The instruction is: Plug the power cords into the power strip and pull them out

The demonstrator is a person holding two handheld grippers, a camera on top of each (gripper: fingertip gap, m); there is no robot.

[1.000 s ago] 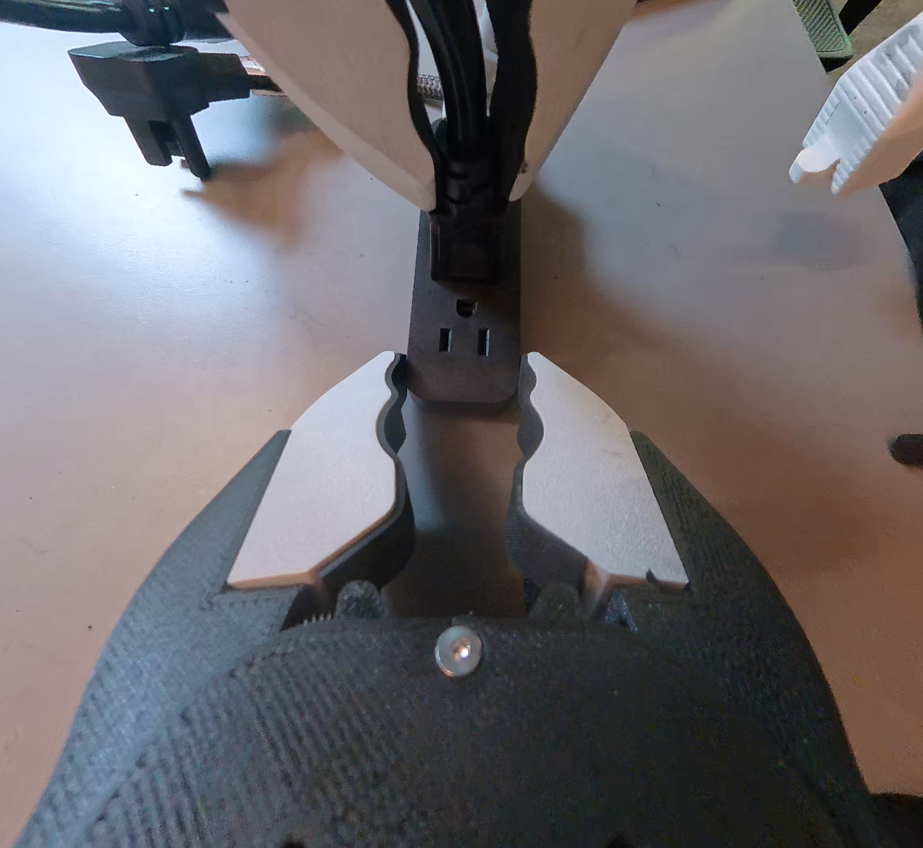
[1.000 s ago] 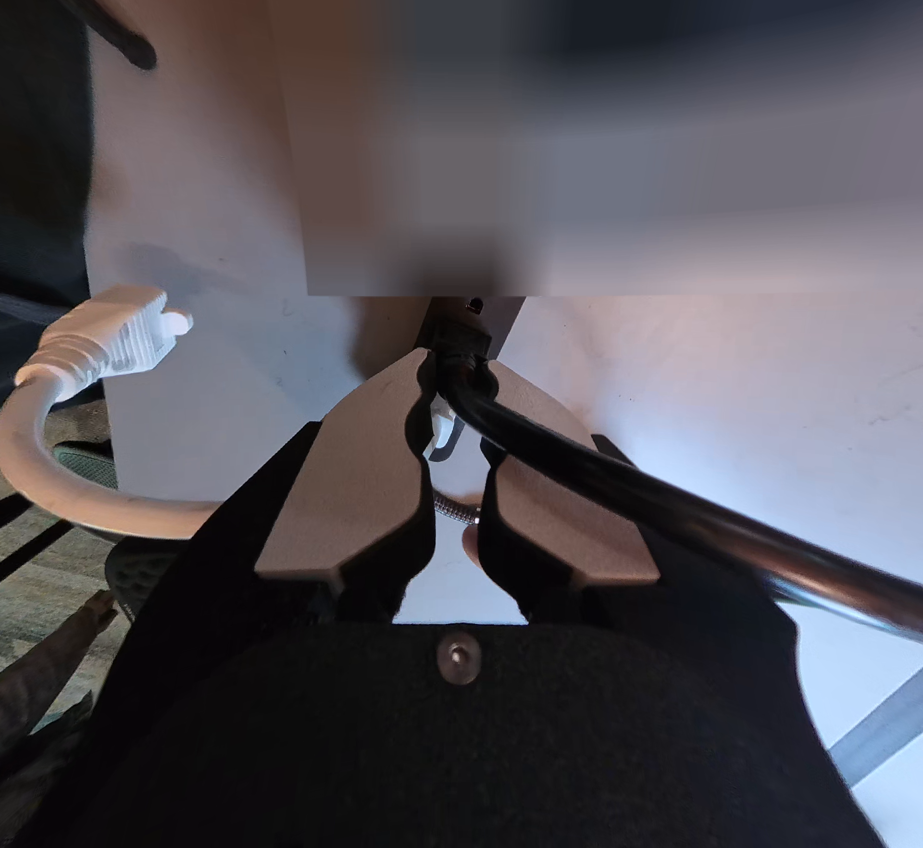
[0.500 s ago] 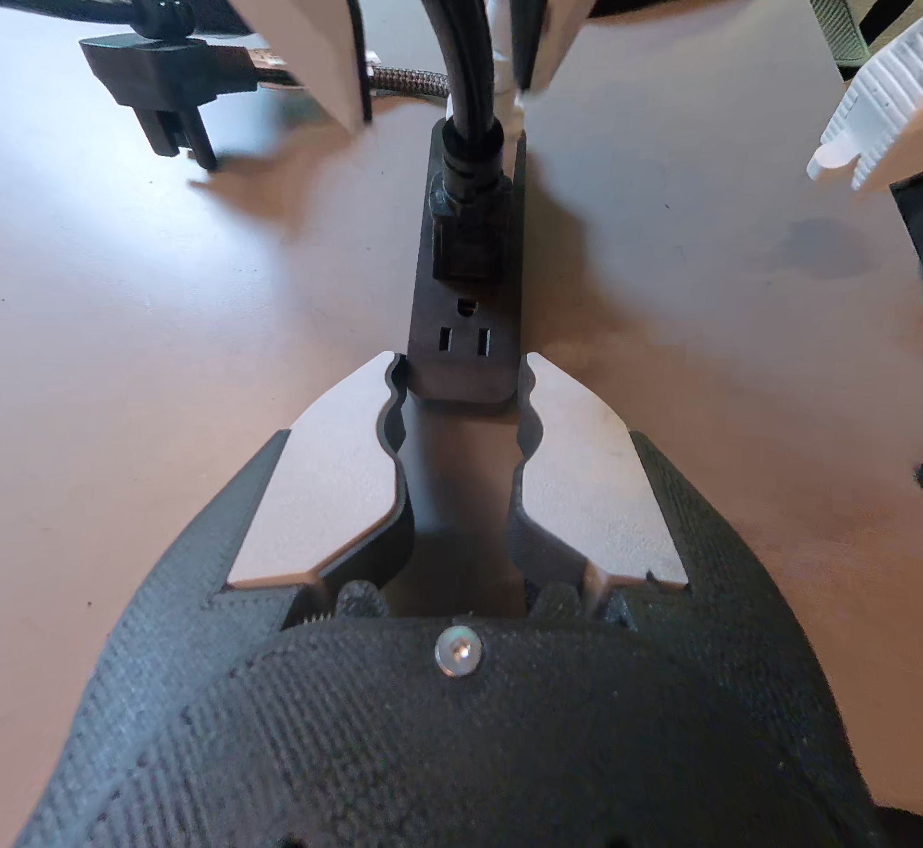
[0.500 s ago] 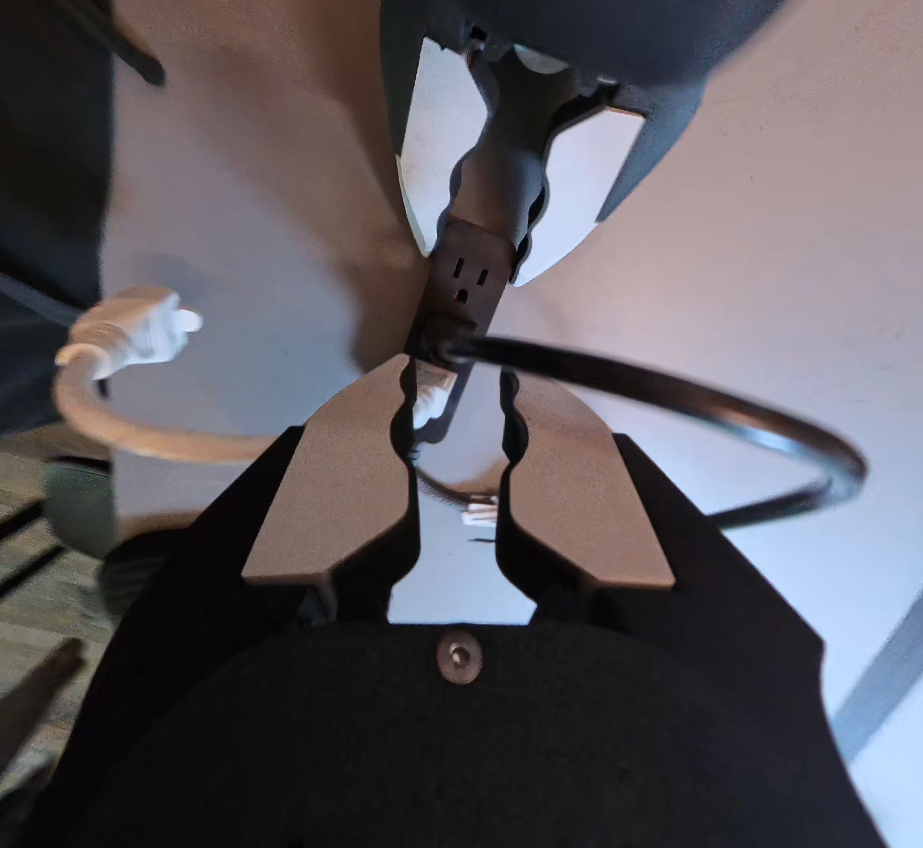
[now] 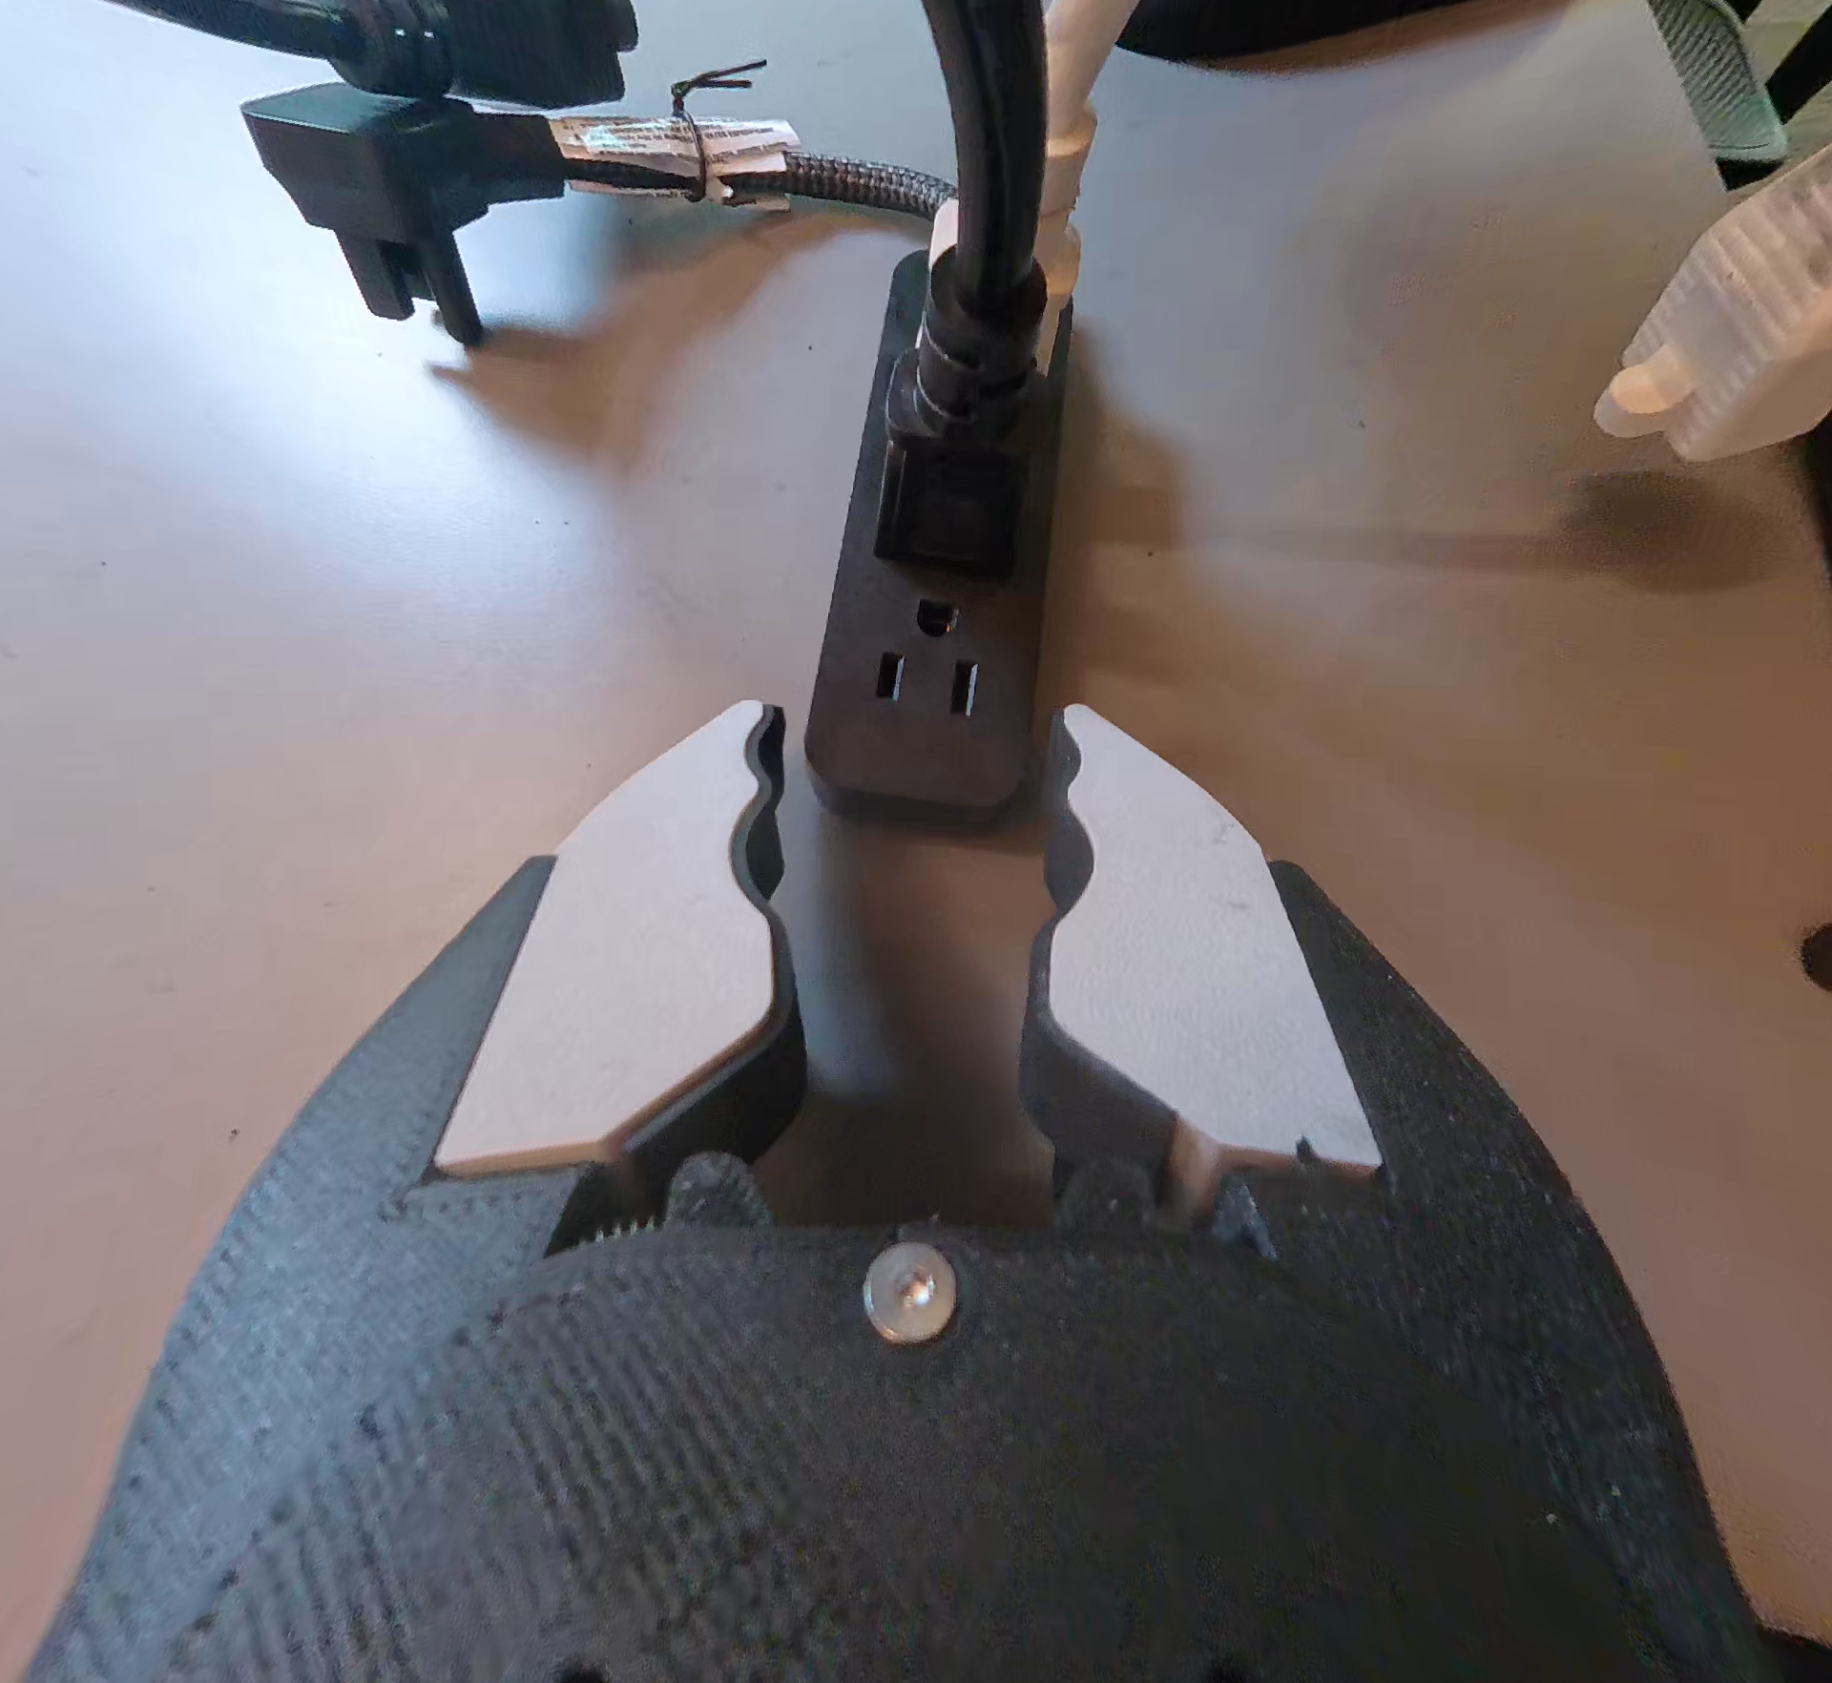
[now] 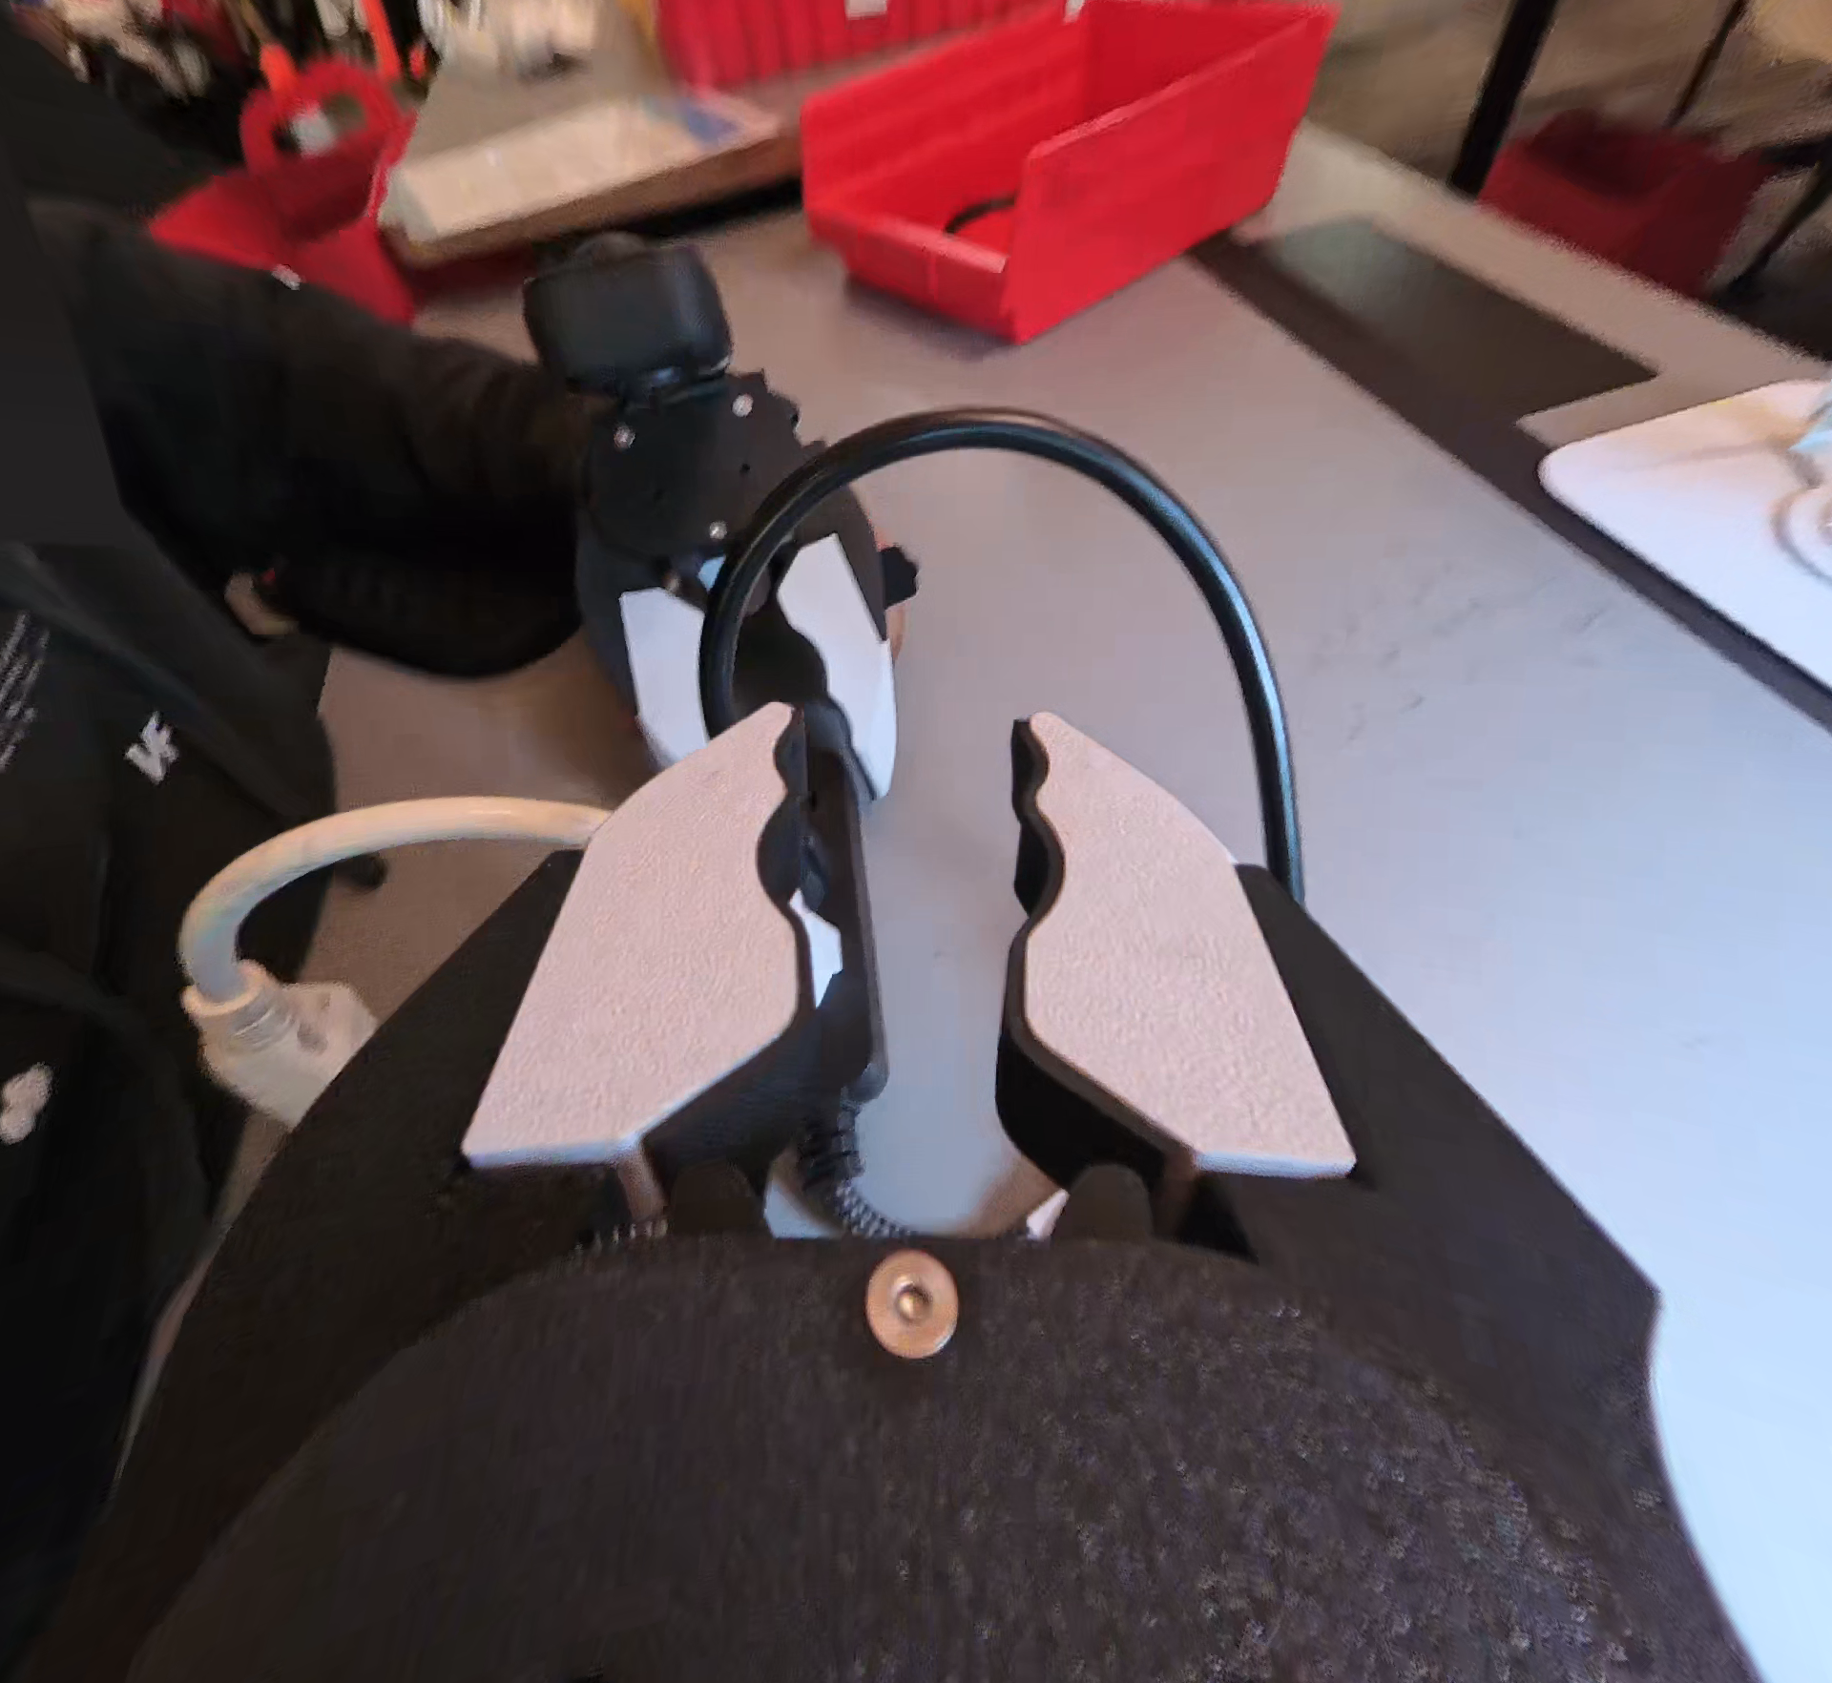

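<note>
nothing readable: the tag (image 5: 674, 149) on the braided cord (image 5: 853, 178) bears print (too small to make out).

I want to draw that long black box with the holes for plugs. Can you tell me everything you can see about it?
The power strip is a slim, flat black bar with rounded corners; it looks like matte plastic. It lies flat on the pale table. Its near outlet is empty: two slots and one round hole. Behind that, a black plug with a thick black cord is pushed in, and a white plug sits past it. Its near end lies just ahead of the open left claw, whose tips flank it without gripping.
</note>
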